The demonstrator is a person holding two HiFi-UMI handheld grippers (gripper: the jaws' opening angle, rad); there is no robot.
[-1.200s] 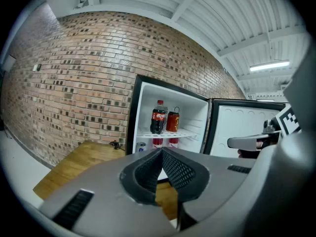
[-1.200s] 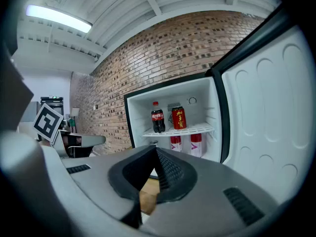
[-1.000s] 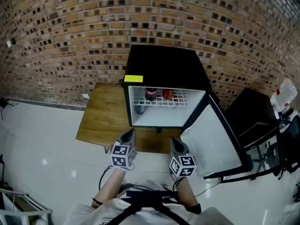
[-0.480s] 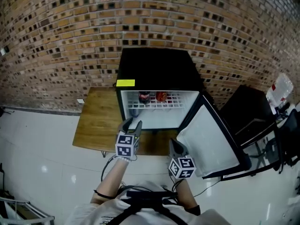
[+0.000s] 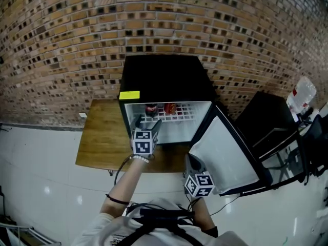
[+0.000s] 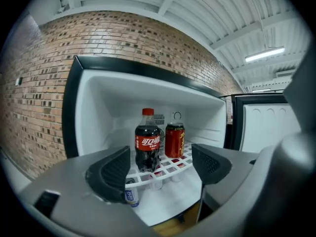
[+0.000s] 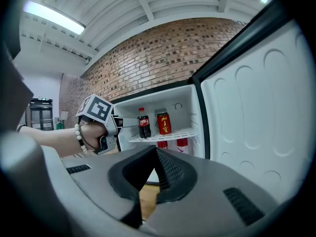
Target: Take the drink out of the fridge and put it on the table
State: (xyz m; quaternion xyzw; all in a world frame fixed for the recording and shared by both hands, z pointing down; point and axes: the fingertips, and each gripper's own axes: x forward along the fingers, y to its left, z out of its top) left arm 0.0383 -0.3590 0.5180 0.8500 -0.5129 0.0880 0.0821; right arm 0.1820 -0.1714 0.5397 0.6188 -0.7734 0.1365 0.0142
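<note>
The black fridge (image 5: 164, 76) stands on a low wooden table (image 5: 100, 142) with its door (image 5: 225, 152) swung open to the right. On its white wire shelf a cola bottle (image 6: 148, 144) with a red cap stands upright beside a red can (image 6: 174, 139). My left gripper (image 5: 147, 122) is at the fridge mouth, just short of the bottle. Its jaws are opening, with nothing between them. My right gripper (image 5: 191, 159) hangs low in front of the door, shut and holding nothing. The right gripper view shows the bottle (image 7: 143, 123) and the left gripper (image 7: 106, 122).
Under the shelf stand two more red cans (image 7: 181, 142) and a small bottle (image 6: 131, 196). A black stand (image 5: 266, 122) and a plastic water bottle (image 5: 300, 94) are at the right. A brick wall runs behind, and the floor is white tile.
My left gripper has gone forward from beside the right one to the fridge opening, and its jaws have spread apart. The right gripper has stayed low.
</note>
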